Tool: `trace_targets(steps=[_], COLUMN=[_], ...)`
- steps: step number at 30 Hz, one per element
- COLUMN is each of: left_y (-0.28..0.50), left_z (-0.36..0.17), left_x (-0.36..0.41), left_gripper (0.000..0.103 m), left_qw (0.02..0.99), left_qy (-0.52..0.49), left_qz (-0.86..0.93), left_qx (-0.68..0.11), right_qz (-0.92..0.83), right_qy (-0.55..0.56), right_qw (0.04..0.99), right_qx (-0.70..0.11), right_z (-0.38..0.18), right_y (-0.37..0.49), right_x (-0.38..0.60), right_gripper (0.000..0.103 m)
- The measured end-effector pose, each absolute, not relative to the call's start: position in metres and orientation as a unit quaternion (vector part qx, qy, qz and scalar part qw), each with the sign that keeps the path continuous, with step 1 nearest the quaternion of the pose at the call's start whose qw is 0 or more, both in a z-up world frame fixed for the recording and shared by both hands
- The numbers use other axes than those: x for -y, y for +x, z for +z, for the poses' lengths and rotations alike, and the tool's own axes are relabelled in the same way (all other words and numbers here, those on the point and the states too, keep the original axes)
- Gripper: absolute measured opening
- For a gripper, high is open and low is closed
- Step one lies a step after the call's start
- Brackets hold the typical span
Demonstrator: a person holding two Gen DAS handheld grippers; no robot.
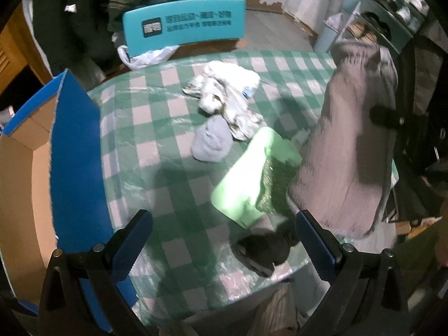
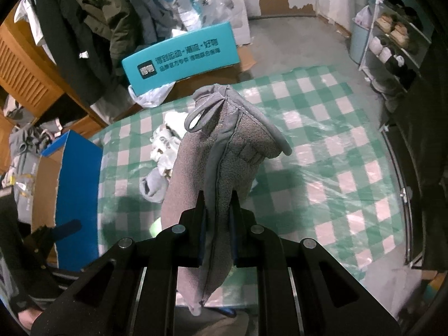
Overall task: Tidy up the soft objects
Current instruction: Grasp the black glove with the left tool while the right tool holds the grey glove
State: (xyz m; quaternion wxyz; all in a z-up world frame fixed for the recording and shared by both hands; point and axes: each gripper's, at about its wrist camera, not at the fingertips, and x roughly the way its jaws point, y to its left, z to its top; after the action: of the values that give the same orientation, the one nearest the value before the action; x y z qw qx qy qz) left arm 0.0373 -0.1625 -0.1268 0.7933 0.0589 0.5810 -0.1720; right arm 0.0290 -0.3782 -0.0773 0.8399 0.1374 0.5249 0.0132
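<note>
My right gripper (image 2: pixel 217 207) is shut on a grey fleece oven mitt (image 2: pixel 224 151) and holds it up above the checked table; the mitt also hangs at the right of the left wrist view (image 1: pixel 350 140). My left gripper (image 1: pixel 224 238) is open and empty over the table's near edge. On the table lie a pile of white socks (image 1: pixel 226 95), a light grey sock (image 1: pixel 211 142), a pale green cloth (image 1: pixel 252 176) and a black sock (image 1: pixel 263 247) between my left fingers.
An open cardboard box with blue walls (image 1: pixel 75 151) stands at the table's left edge, also in the right wrist view (image 2: pixel 78 196). A teal box (image 1: pixel 184 22) and a plastic bag (image 1: pixel 145 56) lie beyond the far edge. A shoe rack (image 2: pixel 392 42) stands at right.
</note>
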Motion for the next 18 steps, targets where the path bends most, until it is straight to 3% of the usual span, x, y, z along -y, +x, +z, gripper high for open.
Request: trace_targets(steps=[18], left_y=[0.003], left_z=[-0.160], left_x=[0.198], left_gripper=[0.102], left_qw=[0.774], left_qy=[0.100], left_qz=[-0.213], left_qx=[-0.587], right_qz=[-0.034], right_qy=[0.056], right_qw=[0.834], right_qx=[-0.548], right_z=[-0.085], right_y=[-0.004], right_x=[0.399], right_gripper=[0.012])
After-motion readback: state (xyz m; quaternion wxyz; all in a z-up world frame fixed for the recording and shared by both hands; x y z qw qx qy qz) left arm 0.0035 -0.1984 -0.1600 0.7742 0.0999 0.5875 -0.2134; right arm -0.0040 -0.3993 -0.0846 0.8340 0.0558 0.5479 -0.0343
